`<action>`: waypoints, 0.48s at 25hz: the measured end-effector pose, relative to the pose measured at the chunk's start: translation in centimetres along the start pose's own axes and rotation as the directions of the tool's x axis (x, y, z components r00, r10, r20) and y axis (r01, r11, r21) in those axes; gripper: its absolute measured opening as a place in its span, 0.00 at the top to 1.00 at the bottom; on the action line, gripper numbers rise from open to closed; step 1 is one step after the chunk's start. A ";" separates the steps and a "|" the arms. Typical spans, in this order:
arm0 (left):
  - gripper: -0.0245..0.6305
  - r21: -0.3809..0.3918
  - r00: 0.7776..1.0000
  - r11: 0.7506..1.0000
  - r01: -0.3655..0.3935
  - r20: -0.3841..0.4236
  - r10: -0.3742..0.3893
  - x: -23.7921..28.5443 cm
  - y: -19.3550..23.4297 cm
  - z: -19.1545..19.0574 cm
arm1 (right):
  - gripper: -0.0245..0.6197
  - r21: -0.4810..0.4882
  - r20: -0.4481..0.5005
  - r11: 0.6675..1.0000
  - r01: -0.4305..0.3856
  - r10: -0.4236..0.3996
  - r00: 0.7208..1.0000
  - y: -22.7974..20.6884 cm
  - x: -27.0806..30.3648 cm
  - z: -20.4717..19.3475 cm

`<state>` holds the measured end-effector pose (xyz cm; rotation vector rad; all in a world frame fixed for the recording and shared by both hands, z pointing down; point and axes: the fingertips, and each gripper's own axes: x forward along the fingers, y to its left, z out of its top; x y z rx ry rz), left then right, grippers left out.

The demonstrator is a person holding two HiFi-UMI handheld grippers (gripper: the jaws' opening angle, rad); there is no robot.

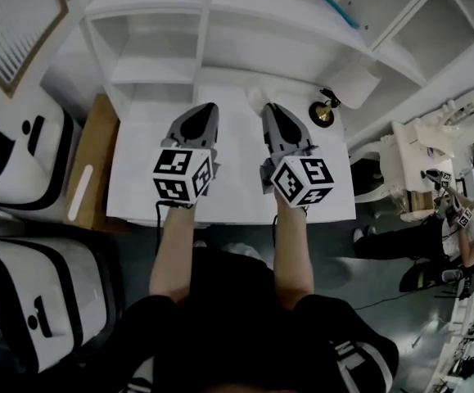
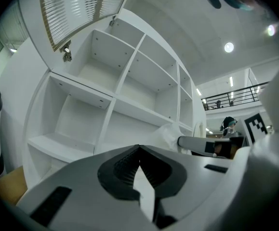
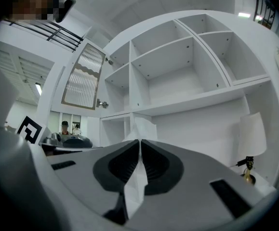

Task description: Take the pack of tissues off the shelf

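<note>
The left gripper (image 1: 207, 106) and right gripper (image 1: 271, 107) are held side by side over the white table (image 1: 138, 188). Each carries a marker cube (image 1: 182, 176) printed with black-and-white squares.

The left gripper view shows the left gripper (image 2: 139, 148) with its jaws together at the tips and nothing gripped. This cannot be read from the head view.

The right gripper view shows the right gripper (image 3: 139, 142) with its jaws together, nipping the white edge of the pack of tissues (image 3: 143, 126). The pack stands up just past the tips.

In the head view, the pack of tissues (image 1: 255, 97) is a small white shape at 12 o'clock of the right gripper. It is over the table, in front of the shelf unit (image 1: 155, 43). The left gripper view shows the pack (image 2: 170, 133) as crumpled white wrap at 2 o'clock.

A lamp (image 1: 327, 111) with a brass base stands at 2 o'clock of the right gripper, and it also appears in the right gripper view (image 3: 247, 173).

A framed slatted panel (image 1: 11, 23) hangs at 10 o'clock. A person (image 1: 433, 240) is at far 3 o'clock.
</note>
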<state>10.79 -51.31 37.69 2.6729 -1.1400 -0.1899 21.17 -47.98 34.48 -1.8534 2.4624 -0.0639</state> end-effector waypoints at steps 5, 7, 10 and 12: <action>0.95 0.012 1.000 1.000 0.005 -0.002 -0.005 0.1 -0.6 0.3 | 0.92 0.000 0.006 1.000 -0.007 0.007 1.000 -0.2 0.0 0.5; 0.95 0.011 1.000 1.000 0.007 -0.008 -0.007 0.1 -0.6 0.2 | 0.92 0.002 0.011 1.000 -0.009 0.009 1.000 -0.2 0.0 0.7; 0.95 0.013 1.000 1.000 0.001 -0.010 -0.001 0.0 -0.4 0.3 | 0.92 -0.001 0.012 1.000 -0.018 0.018 1.000 0.1 0.1 0.8; 0.95 0.014 1.000 1.000 -0.001 -0.008 0.001 -0.1 -0.4 0.4 | 0.92 -0.004 0.012 1.000 -0.023 0.023 1.000 0.2 0.2 0.9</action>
